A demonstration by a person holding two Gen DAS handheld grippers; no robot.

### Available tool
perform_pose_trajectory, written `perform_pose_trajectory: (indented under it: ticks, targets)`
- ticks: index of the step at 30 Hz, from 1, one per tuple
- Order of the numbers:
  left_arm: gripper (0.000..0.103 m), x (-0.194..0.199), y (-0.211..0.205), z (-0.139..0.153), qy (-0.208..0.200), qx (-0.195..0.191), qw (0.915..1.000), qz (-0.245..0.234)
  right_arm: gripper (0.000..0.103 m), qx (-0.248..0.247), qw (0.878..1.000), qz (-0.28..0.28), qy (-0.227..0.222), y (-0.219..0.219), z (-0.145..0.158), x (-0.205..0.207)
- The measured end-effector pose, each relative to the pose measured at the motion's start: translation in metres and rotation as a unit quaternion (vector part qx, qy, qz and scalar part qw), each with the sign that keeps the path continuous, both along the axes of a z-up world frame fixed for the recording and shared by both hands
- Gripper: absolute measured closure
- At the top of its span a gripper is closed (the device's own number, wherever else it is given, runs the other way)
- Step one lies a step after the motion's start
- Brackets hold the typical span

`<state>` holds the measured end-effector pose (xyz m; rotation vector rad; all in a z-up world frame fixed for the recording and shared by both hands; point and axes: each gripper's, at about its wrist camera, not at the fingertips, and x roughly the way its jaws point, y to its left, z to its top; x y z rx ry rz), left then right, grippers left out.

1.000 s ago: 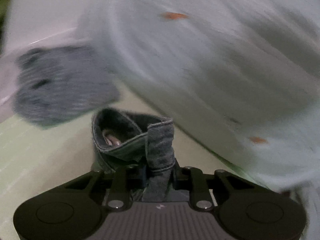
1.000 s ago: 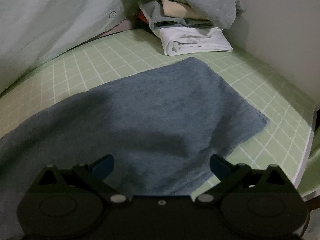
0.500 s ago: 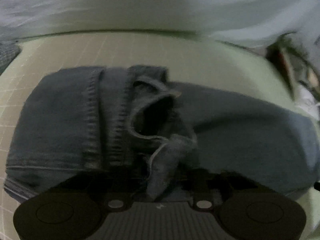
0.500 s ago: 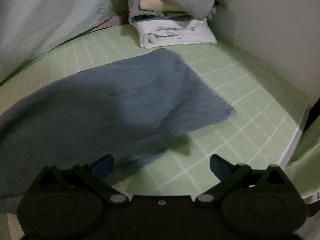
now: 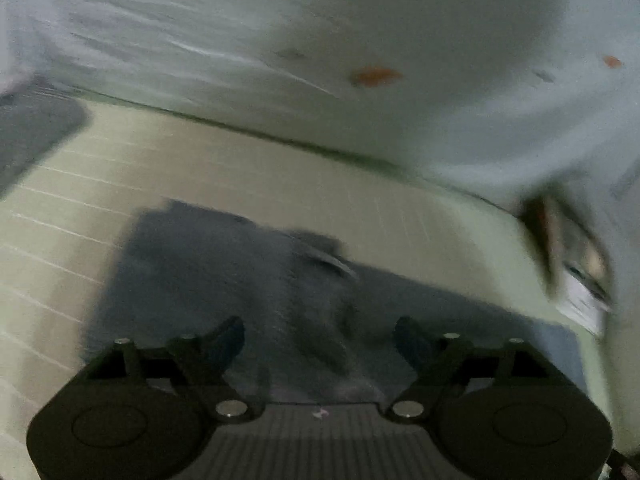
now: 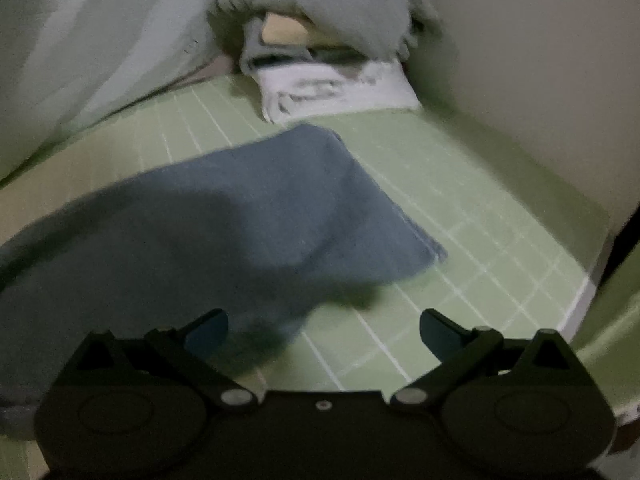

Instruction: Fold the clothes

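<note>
A blue denim garment (image 5: 248, 280) lies flat on the green grid mat (image 5: 240, 168). It also shows in the right wrist view (image 6: 240, 216), spread across the mat (image 6: 460, 184). My left gripper (image 5: 320, 340) is open and empty, just above the garment's near edge. My right gripper (image 6: 324, 328) is open and empty, over the garment's near right edge and bare mat. Both views are blurred by motion.
A stack of folded clothes (image 6: 332, 76) under a grey garment sits at the far corner by the wall; it shows blurred in the left view (image 5: 576, 276). A pale sheet (image 5: 360, 40) hangs behind the mat. The mat's right edge (image 6: 584, 296) drops off.
My left gripper has opened and let go of the denim waistband, which now lies on the mat. The right gripper has drawn back and stays open.
</note>
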<state>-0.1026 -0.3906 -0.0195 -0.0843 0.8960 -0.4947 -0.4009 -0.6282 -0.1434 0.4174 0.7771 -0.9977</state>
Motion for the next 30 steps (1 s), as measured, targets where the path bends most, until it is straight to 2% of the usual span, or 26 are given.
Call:
perform_pose_trajectory:
  ticks: [2,5,9,14,16,18,21,25,27,30]
  targets:
    - [0.019,0.016,-0.003,-0.007,0.001,0.053,0.9983,0.024,0.0,-0.008,1.0,0.008,0.0,0.0,0.002,0.008]
    - [0.019,0.032,-0.013,-0.026,0.005,0.136,0.99,0.037,0.0,-0.006,1.0,0.017,0.002,-0.001,0.0,0.017]
    - [0.019,0.036,-0.031,-0.041,0.003,0.174,0.9844,0.024,0.0,-0.011,1.0,0.018,0.013,-0.004,-0.001,0.022]
    - [0.018,0.031,-0.072,-0.056,-0.023,0.238,0.9709,-0.005,0.0,-0.013,1.0,-0.017,0.021,-0.018,-0.003,0.023]
    - [0.018,0.028,-0.085,-0.057,-0.016,0.213,0.9758,-0.048,0.0,-0.019,0.999,-0.028,0.024,-0.026,-0.003,0.027]
    - [0.018,0.02,-0.1,-0.06,-0.042,0.254,0.9642,-0.062,0.0,-0.03,0.999,-0.029,0.03,-0.033,-0.001,0.033]
    - [0.015,0.019,-0.106,-0.073,-0.046,0.285,0.9552,-0.065,0.0,-0.038,0.998,-0.021,0.037,-0.046,0.001,0.042]
    - [0.0,0.033,-0.094,-0.079,-0.013,0.256,0.9665,-0.022,0.0,-0.026,0.999,-0.006,0.036,-0.065,-0.004,0.044]
    - [0.0,0.037,-0.088,-0.08,0.0,0.24,0.9708,-0.013,0.0,-0.016,0.999,0.0,0.038,-0.075,-0.009,0.044]
    - [0.0,0.036,-0.086,-0.079,-0.003,0.24,0.9706,-0.012,0.0,0.0,0.999,-0.003,0.045,-0.088,-0.018,0.041]
